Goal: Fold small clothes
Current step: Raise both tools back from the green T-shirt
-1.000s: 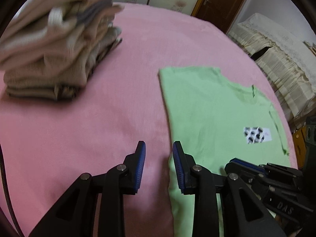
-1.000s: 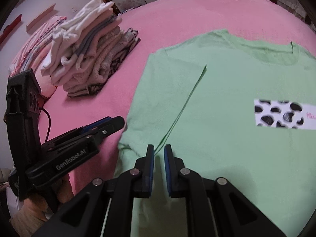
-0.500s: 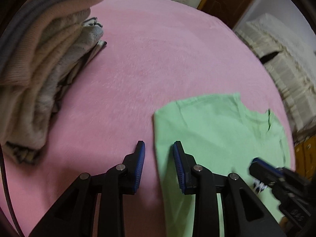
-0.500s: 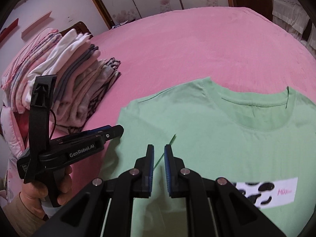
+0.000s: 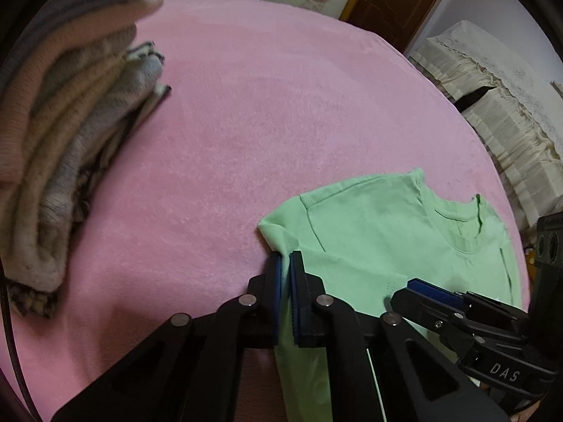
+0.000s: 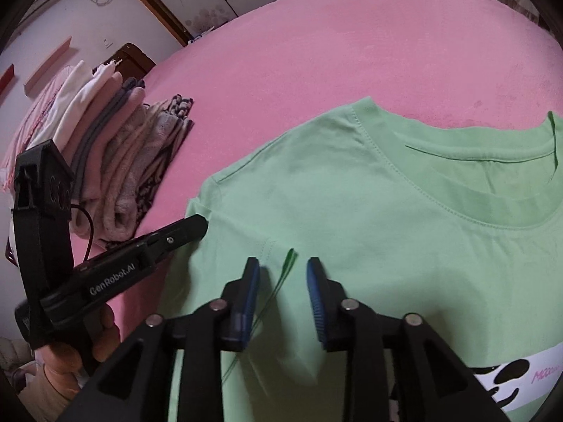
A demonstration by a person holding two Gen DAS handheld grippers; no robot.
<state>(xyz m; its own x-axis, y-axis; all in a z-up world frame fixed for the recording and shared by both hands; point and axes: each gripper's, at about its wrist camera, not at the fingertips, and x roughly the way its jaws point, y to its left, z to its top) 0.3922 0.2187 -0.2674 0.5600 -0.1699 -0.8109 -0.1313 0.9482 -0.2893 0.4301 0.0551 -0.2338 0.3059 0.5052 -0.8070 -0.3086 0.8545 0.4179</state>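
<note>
Shirt (image 6: 404,246), light green, lies flat on the pink blanket (image 5: 264,123), and its bottom and right side are cut off in both views. Folded clothes (image 5: 63,161) sit piled at nine o'clock, blurry up close. Left gripper (image 5: 285,263) was spread a moment ago; now it is pressed together, pinching the shirt's sleeve edge. Right gripper (image 6: 283,270) was nearly shut; now its jaws are opening over the shirt, pinching nothing.
</note>
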